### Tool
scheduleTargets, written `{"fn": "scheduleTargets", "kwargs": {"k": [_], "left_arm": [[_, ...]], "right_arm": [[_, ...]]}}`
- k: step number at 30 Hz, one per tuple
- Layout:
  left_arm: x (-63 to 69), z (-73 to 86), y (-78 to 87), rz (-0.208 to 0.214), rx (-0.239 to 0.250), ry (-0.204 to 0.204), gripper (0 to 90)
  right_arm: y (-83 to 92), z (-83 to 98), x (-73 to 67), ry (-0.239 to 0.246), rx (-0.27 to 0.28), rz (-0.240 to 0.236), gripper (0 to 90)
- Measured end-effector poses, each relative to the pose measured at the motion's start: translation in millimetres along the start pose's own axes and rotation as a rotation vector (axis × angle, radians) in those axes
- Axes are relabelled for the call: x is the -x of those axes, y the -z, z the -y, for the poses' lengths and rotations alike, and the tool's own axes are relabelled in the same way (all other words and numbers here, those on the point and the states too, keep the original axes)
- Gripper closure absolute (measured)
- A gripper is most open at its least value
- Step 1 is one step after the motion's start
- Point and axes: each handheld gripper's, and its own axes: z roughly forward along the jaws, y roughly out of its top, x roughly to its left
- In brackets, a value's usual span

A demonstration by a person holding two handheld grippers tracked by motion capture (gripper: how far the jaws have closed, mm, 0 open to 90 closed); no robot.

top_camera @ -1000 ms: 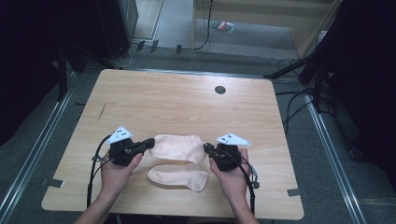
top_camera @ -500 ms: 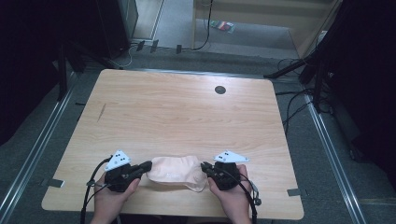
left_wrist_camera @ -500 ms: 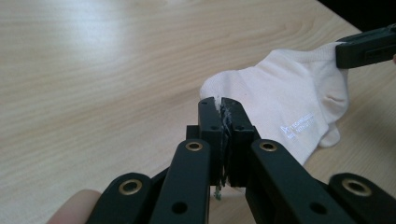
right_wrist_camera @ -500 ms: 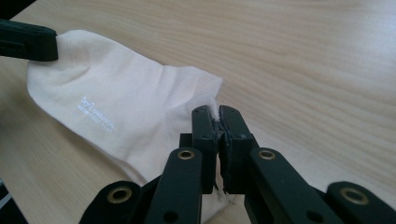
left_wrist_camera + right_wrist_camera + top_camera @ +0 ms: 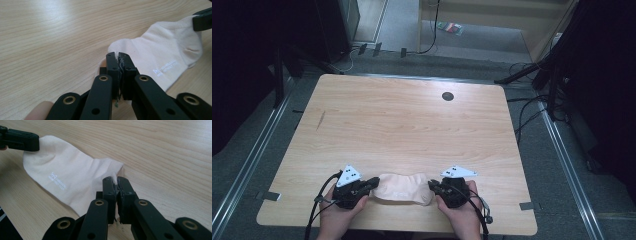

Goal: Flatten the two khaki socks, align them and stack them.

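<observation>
Lying flat near the front edge of the wooden table [image 5: 412,120], a cream sock [image 5: 402,188] is stretched between the two grippers, its long axis running left to right across the person's body. The left gripper [image 5: 371,184] has its jaws pressed together on one end of the sock, a ridge of fabric pinched between the pads in the left gripper view. The right gripper [image 5: 432,186] is clamped the same way on the opposite end, a tuft of cloth squeezed between its closed jaws. On the sock's upper face sits a small white printed logo [image 5: 58,182] with two short lines of lettering beneath it, too small to read. Farther back, a dark round hole [image 5: 447,96] sits in the tabletop near its far edge. Beyond the table, a small colourful packet [image 5: 450,27] lies on the floor.
</observation>
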Motion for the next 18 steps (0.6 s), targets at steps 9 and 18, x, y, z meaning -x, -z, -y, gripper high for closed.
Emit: {"fn": "scheduleTargets", "kwargs": {"k": [9,18], "left_arm": [[-1.1,-7.5,3.0,0.003,0.027,0.007,88.3],[-4.1,-3.4,-0.6,-0.014,-0.006,0.010,88.2]], "right_arm": [[8.0,0.7,1.7,-0.015,0.017,0.003,86.7],[2.0,2.8,-2.0,-0.001,-0.004,0.001,86.6]]}}
